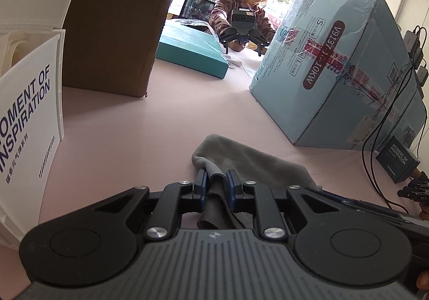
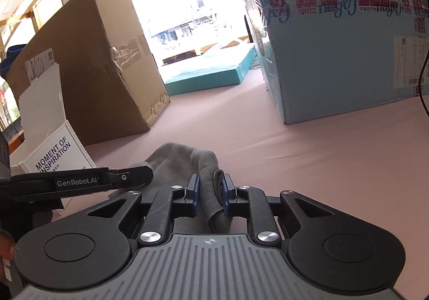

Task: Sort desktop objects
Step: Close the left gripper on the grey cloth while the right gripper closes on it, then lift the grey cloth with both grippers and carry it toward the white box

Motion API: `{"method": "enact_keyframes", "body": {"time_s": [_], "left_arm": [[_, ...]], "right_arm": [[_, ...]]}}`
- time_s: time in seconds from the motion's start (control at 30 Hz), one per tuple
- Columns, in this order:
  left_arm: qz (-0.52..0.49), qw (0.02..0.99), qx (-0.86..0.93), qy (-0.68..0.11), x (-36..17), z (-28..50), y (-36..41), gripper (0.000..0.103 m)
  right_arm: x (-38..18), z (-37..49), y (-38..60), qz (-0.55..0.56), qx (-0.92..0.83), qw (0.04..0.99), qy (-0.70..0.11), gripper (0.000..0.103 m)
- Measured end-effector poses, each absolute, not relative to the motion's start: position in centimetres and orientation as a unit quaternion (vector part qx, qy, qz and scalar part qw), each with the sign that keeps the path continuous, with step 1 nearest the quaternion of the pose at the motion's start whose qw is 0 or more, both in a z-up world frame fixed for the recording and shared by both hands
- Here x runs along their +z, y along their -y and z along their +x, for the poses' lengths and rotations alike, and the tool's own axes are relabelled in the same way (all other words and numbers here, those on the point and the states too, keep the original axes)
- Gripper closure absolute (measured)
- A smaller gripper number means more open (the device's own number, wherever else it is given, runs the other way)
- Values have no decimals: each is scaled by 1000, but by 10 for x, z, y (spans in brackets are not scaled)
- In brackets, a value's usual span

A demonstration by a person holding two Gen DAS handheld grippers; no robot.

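Both grippers — left [image 1: 216,179], right [image 2: 209,184] — jaws clamped, low.

A plain grey cloth [image 1: 241,160] lies on a pale pink tabletop [image 1: 161,117]. The tongs [image 1: 216,179] are black with blue pads [image 1: 200,184]. A brown cardboard box [image 1: 115,26], a light blue carton [image 1: 335,72] with red-printed tape, and a teal flat box [image 1: 193,53] stand behind.

Both cameras sit low over the pink table [image 1: 166,123], each looking forward along its own fingers, close to the surface. The two views share the grey cloth [image 1: 249,163], the brown carton [image 1: 112,29], the pale blue box [image 1: 343,80] and the teal box [image 1: 193,51] toward the table's far edge.
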State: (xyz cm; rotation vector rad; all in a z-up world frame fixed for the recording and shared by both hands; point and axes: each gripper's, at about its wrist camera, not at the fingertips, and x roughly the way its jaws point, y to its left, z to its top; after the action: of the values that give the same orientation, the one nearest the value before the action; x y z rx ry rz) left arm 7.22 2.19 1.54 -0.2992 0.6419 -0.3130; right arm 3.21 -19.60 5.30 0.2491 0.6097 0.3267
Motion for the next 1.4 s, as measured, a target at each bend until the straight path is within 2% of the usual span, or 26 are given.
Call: {"method": "enact_keyframes", "body": {"time_s": [0.3,0.63,0.8,1.03,1.4], "left_arm": [[-110,951,-164,-239,35,54,-19,91],[-74,972,-161,-154,64,26,-8,91],[-42,981,-162,-100,81,-2,-3,91],[-39,981,-164,-96,88,-23,-11,93],[-69,986,-144,-57,126,-56,-86,94]], "right_arm": [[67,19,192,117,151,953,-236,88],[95,-5,200,146,157,969,-124,88],[103,-11,198,150,175,967,-107,88],[106,-22,172,97,209,968,-95,88],[134,-41,103,75,263,959,-69,88]]}}
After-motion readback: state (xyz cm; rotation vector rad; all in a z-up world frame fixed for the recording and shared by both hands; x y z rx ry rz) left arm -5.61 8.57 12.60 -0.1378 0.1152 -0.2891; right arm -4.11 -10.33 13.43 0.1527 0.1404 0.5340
